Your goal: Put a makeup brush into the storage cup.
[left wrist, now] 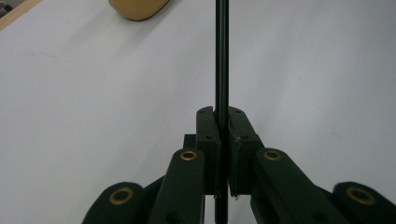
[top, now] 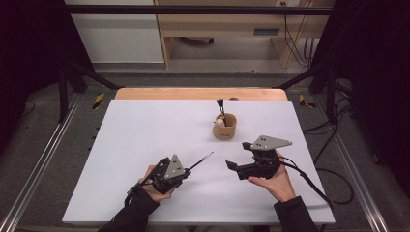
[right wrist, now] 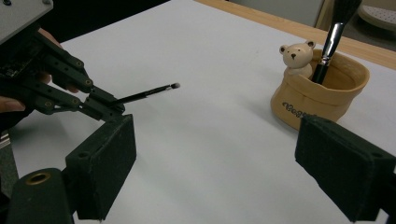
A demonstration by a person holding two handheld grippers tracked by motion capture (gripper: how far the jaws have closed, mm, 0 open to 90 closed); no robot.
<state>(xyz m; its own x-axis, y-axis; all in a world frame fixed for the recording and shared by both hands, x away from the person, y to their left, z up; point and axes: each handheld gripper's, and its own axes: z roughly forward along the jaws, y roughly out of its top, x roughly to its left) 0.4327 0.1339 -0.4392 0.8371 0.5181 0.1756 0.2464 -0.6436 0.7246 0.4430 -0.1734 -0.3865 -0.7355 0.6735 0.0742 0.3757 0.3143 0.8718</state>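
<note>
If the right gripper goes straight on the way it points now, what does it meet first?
Probably the left gripper and the thin brush it holds: in the high view the right gripper aims left at them across bare table. Depth is uncertain.

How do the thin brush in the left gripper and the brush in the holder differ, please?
The thin brush is clamped level in the shut left gripper, while the larger brush stands tilted in the tan bear holder. The thin brush ends in a small tip; the larger brush has a silver ferrule. Both have dark handles.
</note>
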